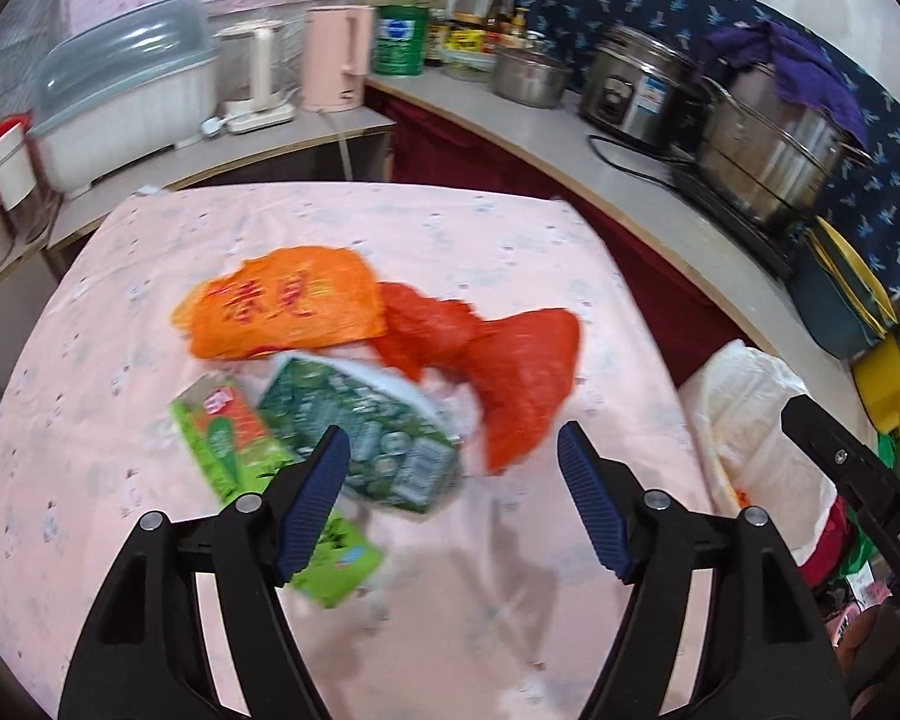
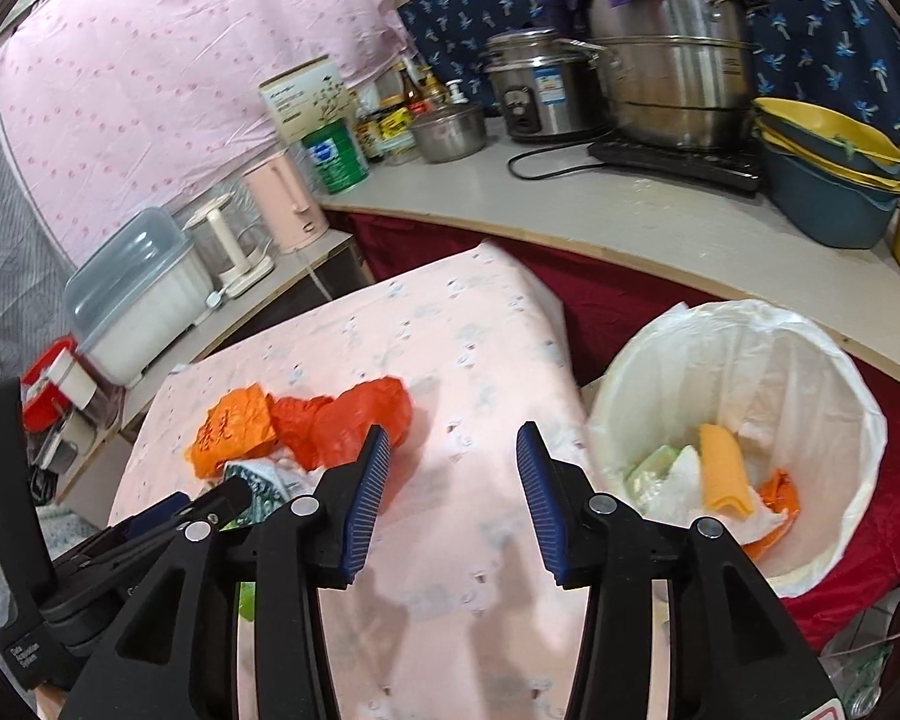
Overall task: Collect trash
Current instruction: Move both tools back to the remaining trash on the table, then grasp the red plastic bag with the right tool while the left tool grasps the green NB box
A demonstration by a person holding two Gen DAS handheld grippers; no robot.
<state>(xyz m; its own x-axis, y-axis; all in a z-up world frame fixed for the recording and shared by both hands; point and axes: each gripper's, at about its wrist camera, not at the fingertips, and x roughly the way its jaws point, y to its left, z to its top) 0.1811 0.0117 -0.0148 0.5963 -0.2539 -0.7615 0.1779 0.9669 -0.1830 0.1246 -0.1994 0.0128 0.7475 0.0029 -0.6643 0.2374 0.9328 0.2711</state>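
Trash lies on the pink tablecloth (image 1: 462, 240): an orange wrapper with red writing (image 1: 288, 306), a crumpled red plastic bag (image 1: 510, 372), a green-and-white packet (image 1: 366, 432) and a green carton (image 1: 234, 438). My left gripper (image 1: 453, 450) is open just above the packet and bag, empty. My right gripper (image 2: 453, 450) is open and empty over the cloth, between the red bag (image 2: 354, 420) and the white-lined bin (image 2: 744, 372), which holds several scraps. The orange wrapper (image 2: 234, 426) lies left of the bag.
A counter (image 2: 600, 204) curves behind with steel pots (image 2: 672, 60), a rice cooker (image 1: 636, 84), stacked basins (image 2: 828, 174), a pink kettle (image 1: 336, 54) and a lidded plastic box (image 1: 126, 96). The left gripper's body (image 2: 150, 540) shows at lower left of the right wrist view.
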